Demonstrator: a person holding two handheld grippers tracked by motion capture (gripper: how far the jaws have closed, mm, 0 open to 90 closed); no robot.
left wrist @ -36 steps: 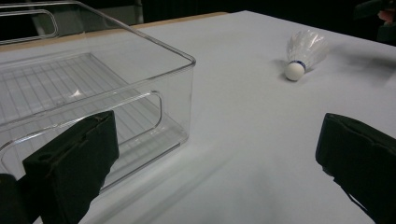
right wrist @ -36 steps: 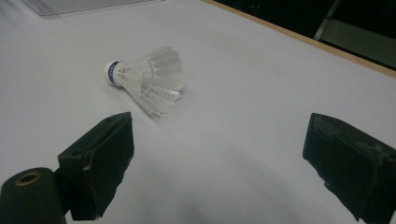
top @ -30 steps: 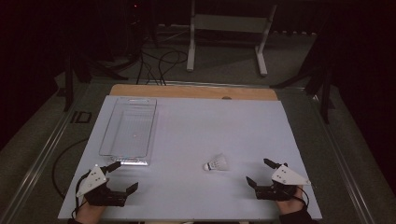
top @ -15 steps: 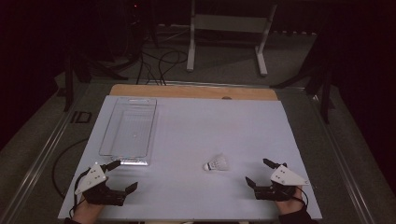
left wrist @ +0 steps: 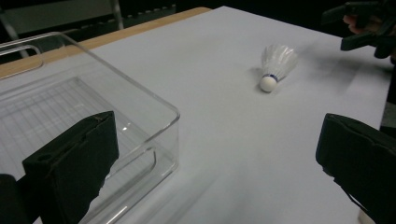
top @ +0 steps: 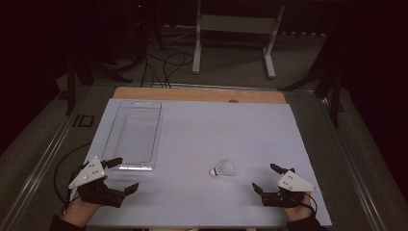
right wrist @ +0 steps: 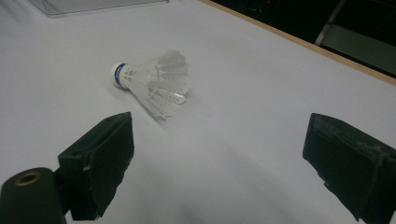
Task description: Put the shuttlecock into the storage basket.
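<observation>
A white feathered shuttlecock [top: 223, 168] lies on its side on the white table top [top: 216, 125], cork end toward the left. In the right gripper view the shuttlecock [right wrist: 154, 81] sits just beyond the jaws, off to their left. My right gripper [top: 263, 177] is open and empty near the front right edge [right wrist: 219, 154]. My left gripper [top: 126, 174] is open and empty at the front left [left wrist: 217, 158], beside the near corner of a clear plastic tray [top: 132, 167]. The left gripper view has the shuttlecock [left wrist: 276, 65] farther off and the right gripper [left wrist: 364, 23] beyond it.
The clear tray [left wrist: 154, 100] is empty and runs lengthwise along the table's left side. A wooden strip [top: 202, 94] borders the far edge. Cables and a metal stand [top: 235, 29] are on the floor behind the table.
Both grippers have barely shifted. The shuttlecock and tray lie where they were.
</observation>
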